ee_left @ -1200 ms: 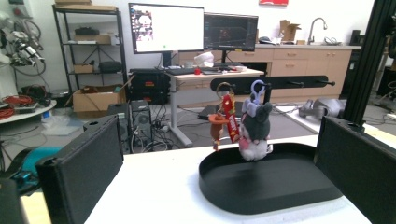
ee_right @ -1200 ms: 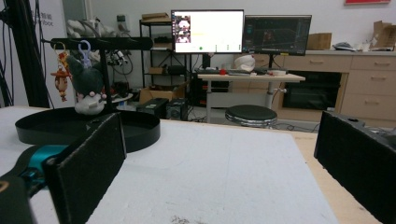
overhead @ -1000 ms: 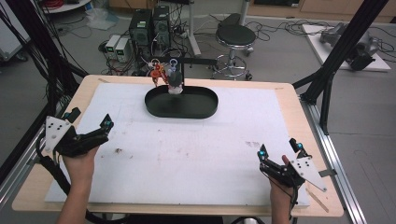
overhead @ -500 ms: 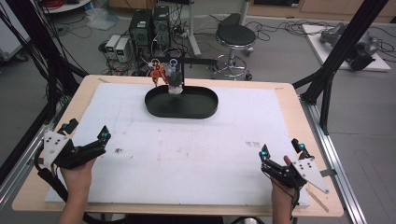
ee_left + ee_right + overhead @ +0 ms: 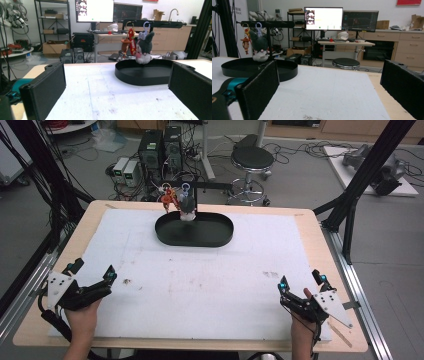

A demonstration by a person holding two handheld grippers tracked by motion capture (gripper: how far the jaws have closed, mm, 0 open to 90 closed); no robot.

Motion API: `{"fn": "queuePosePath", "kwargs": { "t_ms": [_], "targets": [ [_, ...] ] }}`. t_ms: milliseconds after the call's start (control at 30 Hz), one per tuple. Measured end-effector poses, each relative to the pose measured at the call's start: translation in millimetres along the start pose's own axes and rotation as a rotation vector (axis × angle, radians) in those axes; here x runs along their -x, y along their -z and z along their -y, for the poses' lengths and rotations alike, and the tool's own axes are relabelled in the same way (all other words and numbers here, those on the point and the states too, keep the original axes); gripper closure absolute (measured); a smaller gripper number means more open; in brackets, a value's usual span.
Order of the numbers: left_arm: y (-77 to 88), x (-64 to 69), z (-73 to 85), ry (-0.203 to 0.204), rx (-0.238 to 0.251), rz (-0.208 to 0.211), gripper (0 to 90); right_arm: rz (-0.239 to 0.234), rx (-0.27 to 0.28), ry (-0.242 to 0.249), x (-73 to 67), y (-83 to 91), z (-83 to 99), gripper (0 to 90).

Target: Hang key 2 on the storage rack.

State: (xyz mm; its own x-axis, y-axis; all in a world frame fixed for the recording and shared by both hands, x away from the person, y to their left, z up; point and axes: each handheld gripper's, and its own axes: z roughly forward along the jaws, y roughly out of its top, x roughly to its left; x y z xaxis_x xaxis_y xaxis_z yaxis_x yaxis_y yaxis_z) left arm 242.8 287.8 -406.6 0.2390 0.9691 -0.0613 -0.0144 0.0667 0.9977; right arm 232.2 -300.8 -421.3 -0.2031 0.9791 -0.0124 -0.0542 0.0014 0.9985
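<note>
At the far middle of the white table mat (image 5: 200, 285) lies a black oval tray (image 5: 194, 230), its long axis running left to right across the table, parallel to the far edge. A dark plush toy (image 5: 187, 206) with pointed ears hangs over the tray's far left part, clipped by a pale blue ring to a black horizontal bar (image 5: 210, 184); its white lower end sits just at or above the tray floor, and I cannot tell whether it touches. The toy hangs upright, long axis vertical, ears up. In the left gripper view its face is turned toward the near side of the table. Just beside it on the same bar hang a red tag and a small orange figure (image 5: 167, 198), also vertical.

Near the front left corner, the left gripper (image 5: 92, 277) rests low over the mat in the person's left hand (image 5: 82, 315), pointing toward the far right, roughly at the tray. Its jaws stand wide apart with nothing between them; in the left gripper view the tray and toy show in the gap.

Near the front right corner, the right gripper (image 5: 301, 281) is held in the right hand (image 5: 302, 330), pointing toward the far edge and slightly left. Its jaws are likewise spread wide and empty. Both grippers are well apart from the tray and from each other.
</note>
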Motion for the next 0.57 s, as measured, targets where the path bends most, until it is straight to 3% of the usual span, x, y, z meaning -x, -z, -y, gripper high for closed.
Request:
{"fn": "queuePosePath", "kwargs": {
  "t_ms": [567],
  "targets": [
    [4.8,-6.0,11.4,-0.008,0.025,-0.002,1.7,-0.026,-0.014,-0.014,-0.5,-0.5,5.5,1.5]
  ]
}}
